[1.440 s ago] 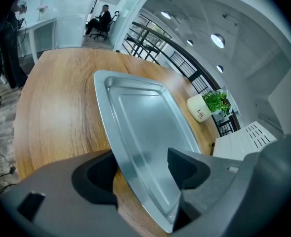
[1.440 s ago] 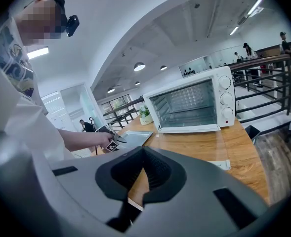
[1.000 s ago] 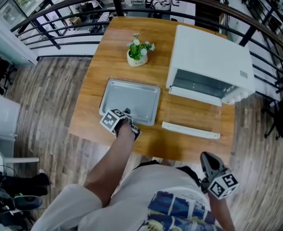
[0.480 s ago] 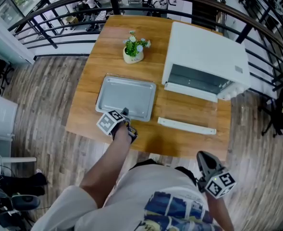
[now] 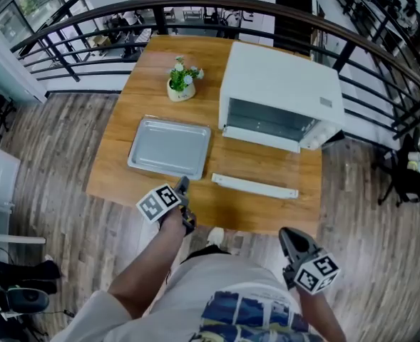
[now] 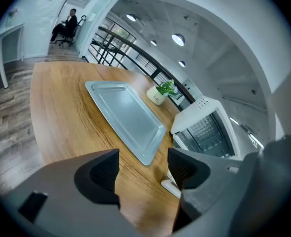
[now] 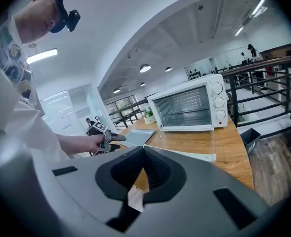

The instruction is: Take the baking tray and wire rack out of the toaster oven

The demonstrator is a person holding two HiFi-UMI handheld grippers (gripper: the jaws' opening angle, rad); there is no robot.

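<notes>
— Now that the left gripper has backed off the baking tray, is that half finished?

— I'd judge so. A second ago its tips sat at the tray's near rim. Now its jaws stand apart with nothing between them, and the tray lies flat on the wooden table, beside the white toaster oven.

— And the wire rack?

— It's inside the open oven, a thin metal grid. The tray is dull grey sheet metal, shallow and rectangular, with rounded corners. The right gripper hangs low, jaws pressed together and empty.
</notes>
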